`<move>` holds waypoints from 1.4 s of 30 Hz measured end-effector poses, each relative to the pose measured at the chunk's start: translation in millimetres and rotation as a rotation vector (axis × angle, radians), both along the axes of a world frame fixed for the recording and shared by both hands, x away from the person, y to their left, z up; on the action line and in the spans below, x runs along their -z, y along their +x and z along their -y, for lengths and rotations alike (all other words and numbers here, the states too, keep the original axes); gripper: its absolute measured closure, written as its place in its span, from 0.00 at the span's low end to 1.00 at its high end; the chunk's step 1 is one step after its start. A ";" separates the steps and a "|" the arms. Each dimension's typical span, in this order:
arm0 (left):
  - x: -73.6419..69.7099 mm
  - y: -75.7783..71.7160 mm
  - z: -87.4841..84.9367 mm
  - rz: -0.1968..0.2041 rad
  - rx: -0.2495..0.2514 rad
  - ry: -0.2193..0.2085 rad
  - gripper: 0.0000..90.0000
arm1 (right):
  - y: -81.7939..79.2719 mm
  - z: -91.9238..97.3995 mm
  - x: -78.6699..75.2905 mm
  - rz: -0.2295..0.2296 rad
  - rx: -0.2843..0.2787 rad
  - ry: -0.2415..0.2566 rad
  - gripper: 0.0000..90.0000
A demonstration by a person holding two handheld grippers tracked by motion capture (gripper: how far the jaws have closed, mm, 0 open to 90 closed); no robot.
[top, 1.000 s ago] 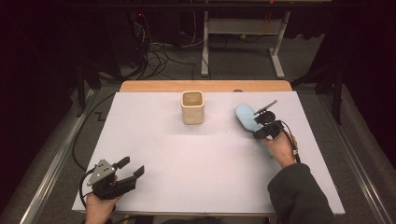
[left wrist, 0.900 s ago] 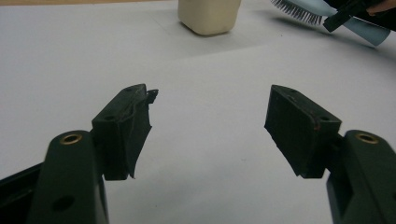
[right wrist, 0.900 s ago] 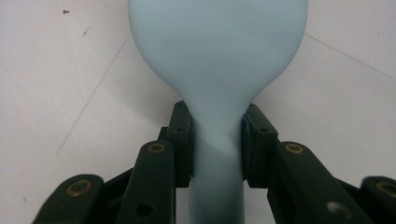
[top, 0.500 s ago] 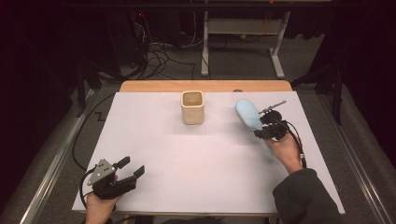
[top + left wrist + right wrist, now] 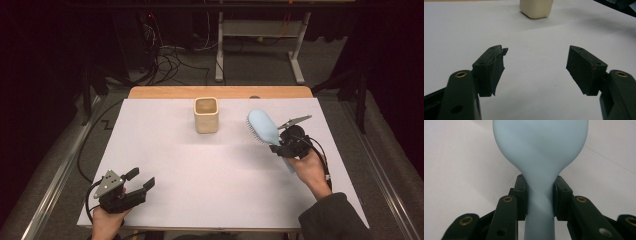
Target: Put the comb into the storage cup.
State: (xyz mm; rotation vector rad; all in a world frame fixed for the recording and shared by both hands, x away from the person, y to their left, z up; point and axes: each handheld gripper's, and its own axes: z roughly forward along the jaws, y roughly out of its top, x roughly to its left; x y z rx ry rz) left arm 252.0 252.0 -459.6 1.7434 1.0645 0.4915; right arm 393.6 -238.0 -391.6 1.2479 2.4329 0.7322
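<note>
The right hand-held gripper (image 5: 281, 145) is clamped on the neck of a pale blue hairbrush (image 5: 262, 126), right of centre in the high view, with the brush head lifted off the desk (image 5: 165, 150) and pointing toward the upper left of the frame. In the right gripper view the black pads (image 5: 521, 195) pinch the slim handle from both sides, just below where it flares into the broad oval head.

The left hand-held gripper (image 5: 135, 182) rests at the lower left, jaws apart and holding nothing.

A cream cup (image 5: 206, 115) with a squarish mouth and rounded corners stands upright at top centre, well apart from the brush. It looks like matte ceramic or plastic, though the dim light makes that hard to call.

The risks, judged from here: that handle is smooth, glossy and tapered, so the heavy head could pivot or slip in the pinch. If the brush is headed for the cup, a tilted entry could catch the rim and knock the light cup over on the slick white sheet. The bristles (image 5: 256, 135) face down and left, fine and dark.
</note>
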 end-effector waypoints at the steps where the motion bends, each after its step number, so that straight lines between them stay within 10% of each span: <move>1: 0.0 0.1 -0.1 0.000 -0.001 0.001 0.34 | -4.4 -0.2 0.0 0.007 -0.009 0.003 0.78; 42: -9.1 -2.5 9.4 0.027 0.024 -0.012 0.34 | -86.0 -18.5 2.7 0.107 -0.161 0.207 0.78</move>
